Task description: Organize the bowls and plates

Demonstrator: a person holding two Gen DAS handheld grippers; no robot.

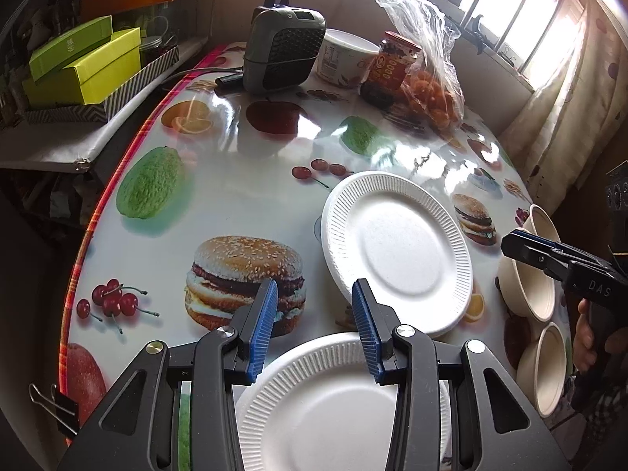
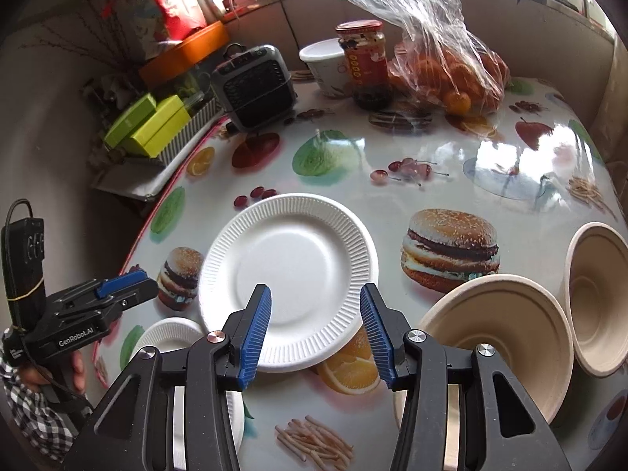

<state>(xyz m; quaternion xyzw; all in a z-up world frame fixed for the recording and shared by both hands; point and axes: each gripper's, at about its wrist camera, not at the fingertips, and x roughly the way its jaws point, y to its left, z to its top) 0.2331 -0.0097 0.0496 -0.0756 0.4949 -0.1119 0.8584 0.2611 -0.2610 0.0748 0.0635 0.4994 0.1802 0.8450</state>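
1. Foam, thin and white, was the material of both plates, so they looked very light. The far plate [image 2: 288, 278] lay flat on the surface [image 1: 243, 157], and the near plate [image 1: 322, 404] lay just below the left tool [image 1: 314, 306], close to the surface edge.
2. Both tools stood with their blue pads apart and held nothing; the right tool [image 2: 316, 314] hovered over the near rim of the far plate.
3. I judged that a hard pinch on the ribbed rim could bend or crack the foam, and a weak pinch could let the plate slide on the glossy cover.
4. The near plate could be pushed off the edge if a tool came down on its rim.
5. Three beige bowls lay right of the far plate; the nearest bowl [image 2: 498, 341] leaned and could roll if bumped.
6. The surface was round, with a shiny cover printed with burgers and fruits.
7. Beyond the far plate stood a small grey heater [image 1: 284, 47], a white tub [image 1: 345, 59], a jar [image 1: 390, 66] and a bag of oranges [image 2: 447, 74], under bright windows.
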